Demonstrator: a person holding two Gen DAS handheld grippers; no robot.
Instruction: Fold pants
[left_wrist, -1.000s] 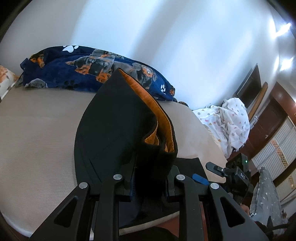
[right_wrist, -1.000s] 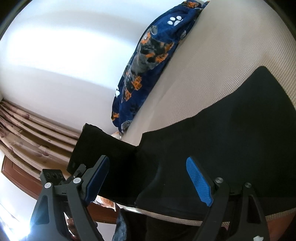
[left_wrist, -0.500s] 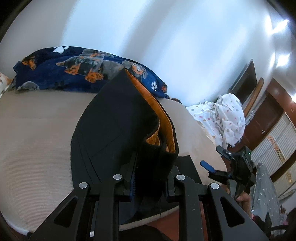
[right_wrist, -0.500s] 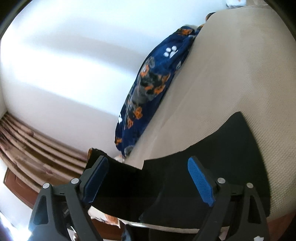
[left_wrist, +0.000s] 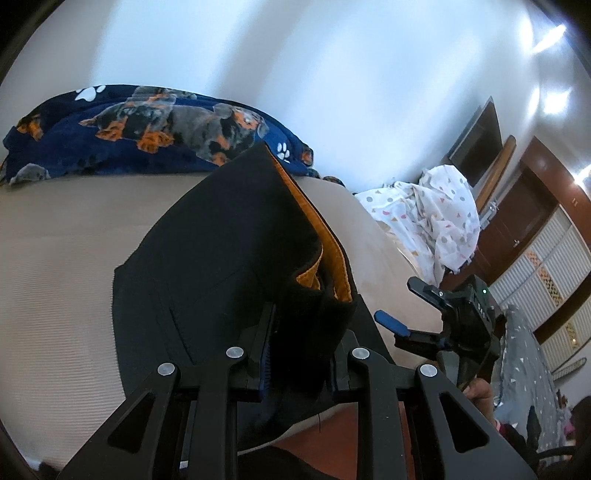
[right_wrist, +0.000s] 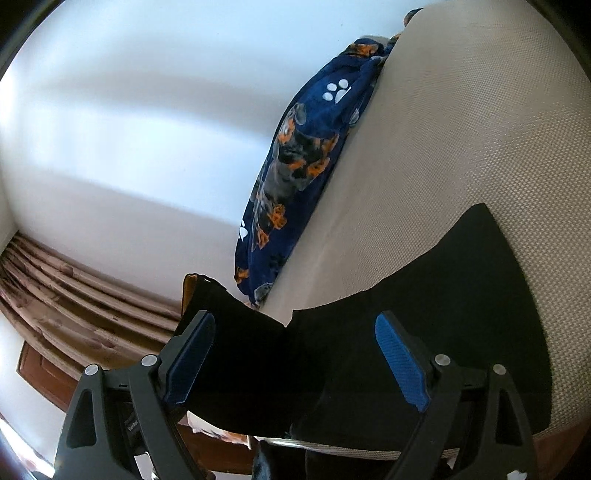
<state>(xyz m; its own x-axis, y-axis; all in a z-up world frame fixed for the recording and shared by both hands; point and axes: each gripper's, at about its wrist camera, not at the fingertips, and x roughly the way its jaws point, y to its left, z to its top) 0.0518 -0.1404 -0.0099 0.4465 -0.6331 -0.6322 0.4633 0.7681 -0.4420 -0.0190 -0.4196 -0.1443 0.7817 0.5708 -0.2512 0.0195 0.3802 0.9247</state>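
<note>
While your left gripper (left_wrist: 301, 354) has its jaws nearly closed on a bunched corner of the pants (left_wrist: 221, 251), your right gripper (right_wrist: 291, 365) has nothing in it: its jaws stand wide apart with only air between the blue pads (right_wrist: 400, 363), and the black cloth lies beyond them, not touched.

You are mid-fold, as far as can be judged. One end of the garment is lifted off the bed (left_wrist: 55, 258) at the near edge, and the rest lies flat on the beige cover toward the far side. The next move probably calls for your free gripper to take a second hold on the near hem, level with the first, so both corners travel together and the fold line stays straight. Carry the raised end over toward the far part and lay it down without dragging the layer beneath.

Watch the fabric. It looks thick and soft, matte black outside with an orange lining (left_wrist: 332, 258) showing where the band gapes open, so it should hold a crease poorly and slump under its own weight. The bed cover has a fine woven grid that may grip the cloth a little.

Against the far wall sits a plush navy blanket (left_wrist: 147, 129) printed with dogs and paw marks, well clear of the work. At far right a white spotted sheet (left_wrist: 436, 218) lies heaped.
</note>
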